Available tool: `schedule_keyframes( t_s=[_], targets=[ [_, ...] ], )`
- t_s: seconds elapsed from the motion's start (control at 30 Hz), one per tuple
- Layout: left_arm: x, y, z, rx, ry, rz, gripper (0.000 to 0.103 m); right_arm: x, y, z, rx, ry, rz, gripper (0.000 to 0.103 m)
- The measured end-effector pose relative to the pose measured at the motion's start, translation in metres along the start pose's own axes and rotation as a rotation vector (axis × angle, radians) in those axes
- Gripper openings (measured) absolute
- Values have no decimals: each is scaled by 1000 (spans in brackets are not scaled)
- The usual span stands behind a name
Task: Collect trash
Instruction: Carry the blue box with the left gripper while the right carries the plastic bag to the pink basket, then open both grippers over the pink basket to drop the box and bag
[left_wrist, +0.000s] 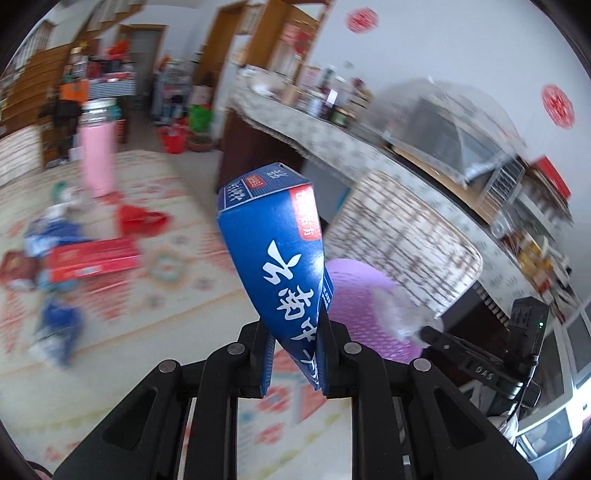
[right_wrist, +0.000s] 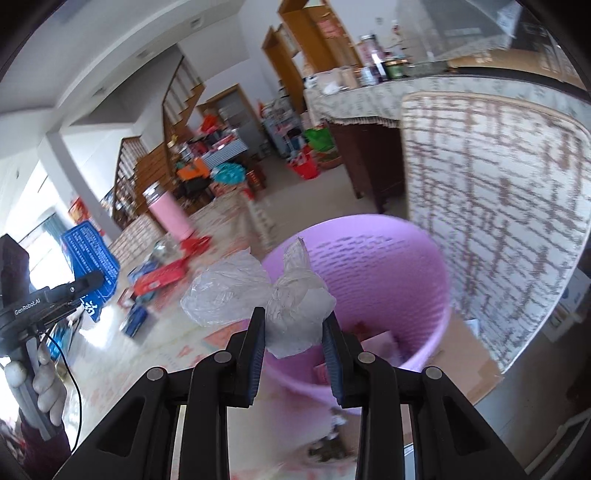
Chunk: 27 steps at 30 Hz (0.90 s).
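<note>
While both grippers carry trash toward the bin, each grasp suits what it holds. The left gripper (left_wrist: 295, 354) is clenched on the lower end of a blue toothpaste box (left_wrist: 275, 254), which is crushed flat where the pads pinch it and stands up and away from the fingers, its square end free in the air; gripping it at one end leaves the rest clear to drop once let go. The right gripper (right_wrist: 293, 332) is clamped on a crumpled clear plastic bag (right_wrist: 295, 306), the knotted middle squeezed between the pads while one lobe puffs out to the left; a soft bag has to be bunched like this or it would slip. That bag hangs just over the near rim of the purple plastic wastebasket (right_wrist: 417, 266), which stands on the floor beside the surface and against a patterned upholstered panel (right_wrist: 509, 206), and already has a few scraps in it. In the left view the wastebasket sits behind and to the right of the box, so the box looks a little short of the opening. More trash lies on the patterned cloth of the surface: a red flat box (left_wrist: 94, 258), blue wrappers (left_wrist: 55, 236) and a red piece, near a pink thermos (left_wrist: 98, 155) that stands upright. The release of the bag appears to be the step in hand.
</note>
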<state>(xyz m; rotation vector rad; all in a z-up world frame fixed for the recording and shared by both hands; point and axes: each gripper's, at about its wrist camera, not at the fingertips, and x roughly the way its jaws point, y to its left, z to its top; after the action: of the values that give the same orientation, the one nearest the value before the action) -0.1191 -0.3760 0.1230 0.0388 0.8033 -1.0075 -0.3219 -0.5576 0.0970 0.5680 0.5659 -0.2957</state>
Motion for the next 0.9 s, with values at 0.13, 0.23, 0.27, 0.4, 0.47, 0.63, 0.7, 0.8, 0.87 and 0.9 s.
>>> schedule_keyframes(
  t_s=[0.13,0.23,0.27,0.4,0.47,0.63,0.7,0.8,0.87,0.9],
  targets=[
    [42,-32,14,22,48,-51,18,-1,-25,10,23,-4,-23,32],
    [66,-47,21,15,67,-63,24,2,-35,14,29,-2,-34,33],
    [70,-50,23,13,71,-58,30,3,-37,15,27,-4,-39,34],
    [75,-54,26,11,45,-36,60,8,-44,18,23,-15,-58,46],
    [72,-53,24,13,50,-36,60,10,-49,18,37,-19,-53,54],
    [57,-40,9,21,51,17,61,12,-48,14,47,-21,-47,61],
    [46,-28,2,12,47,47,61,11,-43,12,40,-19,-42,62],
    [31,-6,-5,-13,41,76,61,10,-34,11,27,-17,-39,65],
    [17,14,-10,-34,27,113,61,10,-27,11,20,-18,-30,67],
    [12,23,-11,-41,21,129,61,10,-21,11,11,-17,-27,68]
  ],
)
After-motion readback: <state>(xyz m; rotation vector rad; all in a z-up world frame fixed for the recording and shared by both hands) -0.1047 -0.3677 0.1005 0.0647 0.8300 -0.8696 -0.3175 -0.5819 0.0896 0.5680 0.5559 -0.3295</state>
